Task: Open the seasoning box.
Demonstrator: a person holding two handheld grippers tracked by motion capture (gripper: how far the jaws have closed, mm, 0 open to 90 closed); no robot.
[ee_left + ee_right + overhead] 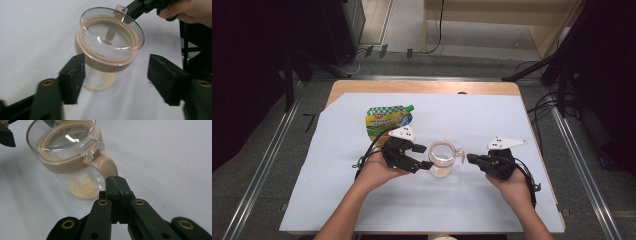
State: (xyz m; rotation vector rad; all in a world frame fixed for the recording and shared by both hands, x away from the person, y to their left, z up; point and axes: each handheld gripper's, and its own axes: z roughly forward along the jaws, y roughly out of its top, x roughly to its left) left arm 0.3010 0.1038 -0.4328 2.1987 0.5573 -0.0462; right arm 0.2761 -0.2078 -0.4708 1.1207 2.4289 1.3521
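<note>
Two forearms angle inward: right hand-held gripper (pixel 117 182) clamps the jar's handle (pixel 106 166), left hand-held gripper (pixel 116 75) gapes beside the jar (pixel 108 47).

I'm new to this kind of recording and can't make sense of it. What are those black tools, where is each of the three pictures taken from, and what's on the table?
A person sits at a table covered with a white sheet and holds a hand-operated clamp with two black jaws in each hand. There is no robot arm.

The high view looks down from above the person. The other two pictures come from small cameras riding on the clamps, looking along their jaws.

The left gripper is open, its jaws on either side of a clear glass jar with a beige band and a transparent lid; I cannot tell whether they touch it. A little pale powder lies at the jar's bottom.

The right gripper is shut on the jar's beige handle.

Behind the left hand lies a green and yellow spouted pouch.
</note>
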